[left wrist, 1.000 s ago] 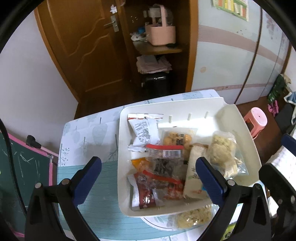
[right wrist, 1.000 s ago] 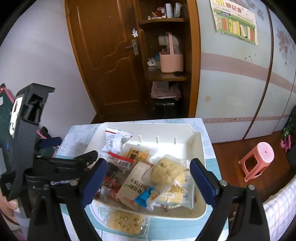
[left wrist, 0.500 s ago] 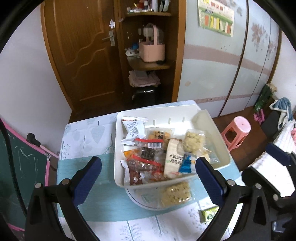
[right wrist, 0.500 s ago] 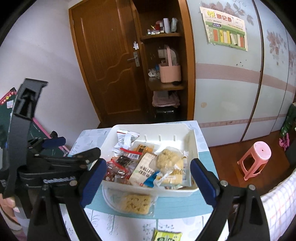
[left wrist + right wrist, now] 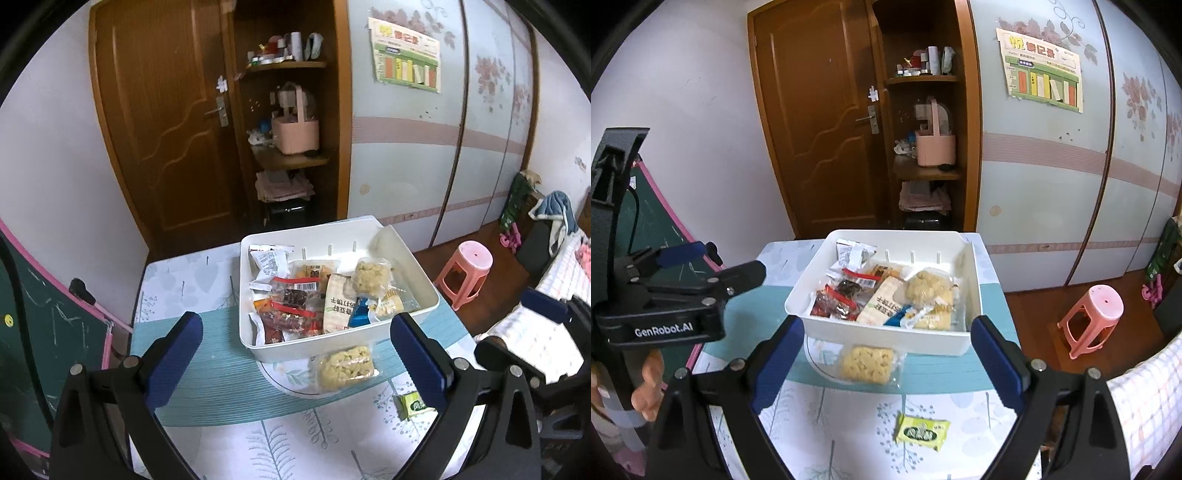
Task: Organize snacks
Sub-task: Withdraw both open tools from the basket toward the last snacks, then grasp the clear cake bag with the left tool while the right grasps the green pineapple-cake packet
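One table (image 5: 229, 373) with a leaf-print cloth carries everything. On it stands one white bin (image 5: 417, 273), roughly at the middle of both views, heaped with snack packets; about eight can be made out, though the overlap makes an exact count uncertain. Two packets lie outside it on the cloth: one clear bag of pale yellow puffed pieces (image 5: 347, 367) touching the bin's near wall at 6 o'clock, and one small green packet (image 5: 922, 431) nearer the cameras, around 5 o'clock from the bin. One pink stool (image 5: 466, 273) stands on the floor at 3 o'clock. Two grippers show: the left gripper (image 5: 295, 360) and the right gripper (image 5: 886, 362) each have their jaws spread wide, with nothing between them.
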{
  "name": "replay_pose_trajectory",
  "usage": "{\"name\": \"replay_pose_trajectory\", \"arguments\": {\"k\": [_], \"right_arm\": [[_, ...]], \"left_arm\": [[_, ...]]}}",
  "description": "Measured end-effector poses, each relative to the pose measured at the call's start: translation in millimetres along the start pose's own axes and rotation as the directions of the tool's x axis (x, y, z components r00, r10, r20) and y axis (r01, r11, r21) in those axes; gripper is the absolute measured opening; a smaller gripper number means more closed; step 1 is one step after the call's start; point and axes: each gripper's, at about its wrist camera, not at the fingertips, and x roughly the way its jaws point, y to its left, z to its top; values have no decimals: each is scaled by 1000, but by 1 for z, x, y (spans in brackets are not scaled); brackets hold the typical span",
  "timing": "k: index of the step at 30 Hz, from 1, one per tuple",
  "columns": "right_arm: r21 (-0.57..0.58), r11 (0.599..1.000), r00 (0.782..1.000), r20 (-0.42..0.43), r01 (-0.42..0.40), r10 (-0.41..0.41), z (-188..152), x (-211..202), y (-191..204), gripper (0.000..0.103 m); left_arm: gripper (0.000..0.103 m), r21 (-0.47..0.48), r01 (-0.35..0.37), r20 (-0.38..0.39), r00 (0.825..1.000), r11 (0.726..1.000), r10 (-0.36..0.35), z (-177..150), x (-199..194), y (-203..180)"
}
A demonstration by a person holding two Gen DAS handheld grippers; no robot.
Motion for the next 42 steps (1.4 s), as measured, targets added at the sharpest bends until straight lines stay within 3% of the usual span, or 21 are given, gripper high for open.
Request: {"name": "replay_pose_trajectory", "arguments": {"k": [5, 11, 17, 22, 26, 31, 36, 42], "right_arm": [[-22, 1000, 999, -32, 21, -22, -16, 5, -9, 92], [-5, 999, 986, -162, 43, -43, -55, 43, -23, 92], [61, 996, 940, -339, 65, -40, -118, 91, -43, 92], [149, 987, 906, -424, 65, 4, -154, 118, -54, 92], [223, 974, 897, -437, 46, 57, -161, 130, -54, 92], [131, 986, 907, -419, 106, -42, -163, 133, -37, 89], [38, 985, 914, -382, 167, -140, -167, 131, -28, 65], [65, 989, 934, -343, 134, -104, -168, 124, -42, 53]], "left_arm": [[102, 99, -5, 10, 1000, 995, 4, -14, 2, -9], [102, 196, 58, -111, 993, 979, -37, -47, 45, -23], [102, 217, 91, -239, 970, 972, -38, -91, 100, -33], [102, 194, 112, -301, 952, 975, -50, -112, 130, -39], [102, 160, 120, -322, 945, 980, -63, -114, 147, -46], [102, 83, 125, -348, 933, 989, -89, -106, 170, -51], [102, -16, 115, -396, 911, 993, -112, -101, 197, -60], [102, -95, 42, -455, 887, 995, -81, -101, 229, -62]]}}
